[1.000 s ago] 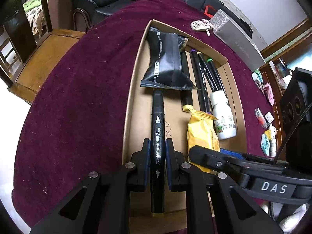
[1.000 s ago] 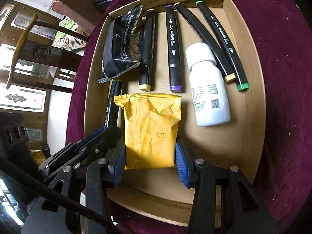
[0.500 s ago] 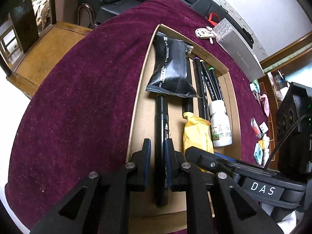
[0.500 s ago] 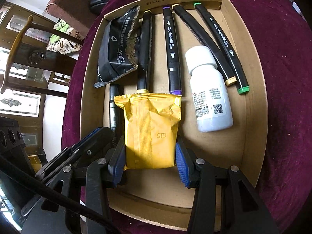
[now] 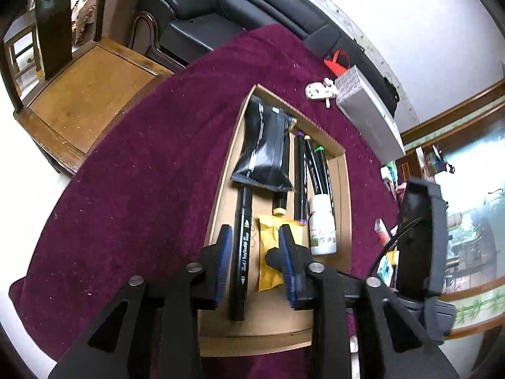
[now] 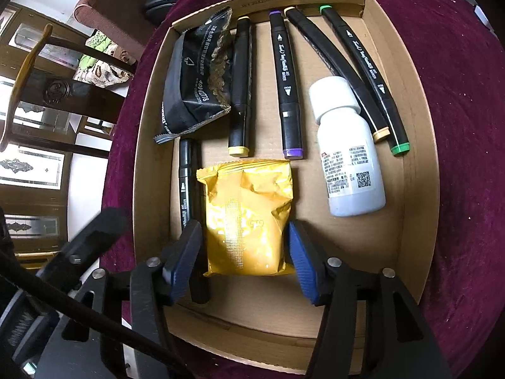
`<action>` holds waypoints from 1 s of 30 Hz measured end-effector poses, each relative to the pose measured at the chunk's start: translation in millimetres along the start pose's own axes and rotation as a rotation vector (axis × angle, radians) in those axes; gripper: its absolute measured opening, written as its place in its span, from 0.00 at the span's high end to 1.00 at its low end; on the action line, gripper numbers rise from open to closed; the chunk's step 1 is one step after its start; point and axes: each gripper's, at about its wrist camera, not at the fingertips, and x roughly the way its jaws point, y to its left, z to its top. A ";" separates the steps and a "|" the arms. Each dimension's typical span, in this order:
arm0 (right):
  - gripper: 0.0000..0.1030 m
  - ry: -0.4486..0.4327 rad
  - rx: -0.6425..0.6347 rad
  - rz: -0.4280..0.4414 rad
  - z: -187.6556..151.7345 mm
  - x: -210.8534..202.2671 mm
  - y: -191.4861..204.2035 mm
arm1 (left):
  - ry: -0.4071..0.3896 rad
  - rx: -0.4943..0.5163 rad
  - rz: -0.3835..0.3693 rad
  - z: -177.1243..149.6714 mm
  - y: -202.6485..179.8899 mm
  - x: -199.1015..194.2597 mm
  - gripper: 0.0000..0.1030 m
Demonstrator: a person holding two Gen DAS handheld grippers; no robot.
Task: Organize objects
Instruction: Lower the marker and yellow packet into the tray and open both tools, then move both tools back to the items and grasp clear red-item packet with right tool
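A shallow cardboard tray (image 6: 419, 170) sits on a maroon cloth (image 6: 467, 101), its low walls closing all four sides; the widest bare floor lies along the near wall and in the near right corner, below the white bottle (image 6: 350, 164). The left gripper (image 5: 255, 260) hangs above the tray's left side with its jaws opening, and the black marker (image 5: 243, 252) lies released on the floor between them, touching neither pad; its long axis runs near to far, parallel to the left wall, far end tucked under the black snack packet (image 5: 265, 154). The right gripper (image 6: 244, 257) also has its jaws opening, straddling the yellow packet (image 6: 249, 218), which lies flat on the floor; the left pad looks close against it, the right pad a sliver clear. Beyond it, four more markers (image 6: 285, 82) lie side by side, all roughly near to far, coloured caps toward the near side, the two rightmost leaning rightward past the bottle. Left of the yellow packet, only a narrow strip remains beside the black marker
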 end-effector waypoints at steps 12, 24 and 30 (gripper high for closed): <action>0.46 -0.072 -0.027 0.004 -12.5 -37.6 -7.9 | 0.005 -0.107 -0.097 3.6 4.9 -11.2 0.65; 0.46 -0.204 0.032 0.058 -33.1 -115.2 -94.4 | 0.031 -0.038 -0.110 -27.4 -80.2 2.4 0.62; 0.46 -0.247 0.193 0.045 -49.5 -149.7 -205.9 | 0.082 0.009 -0.109 -68.2 -141.7 26.0 0.62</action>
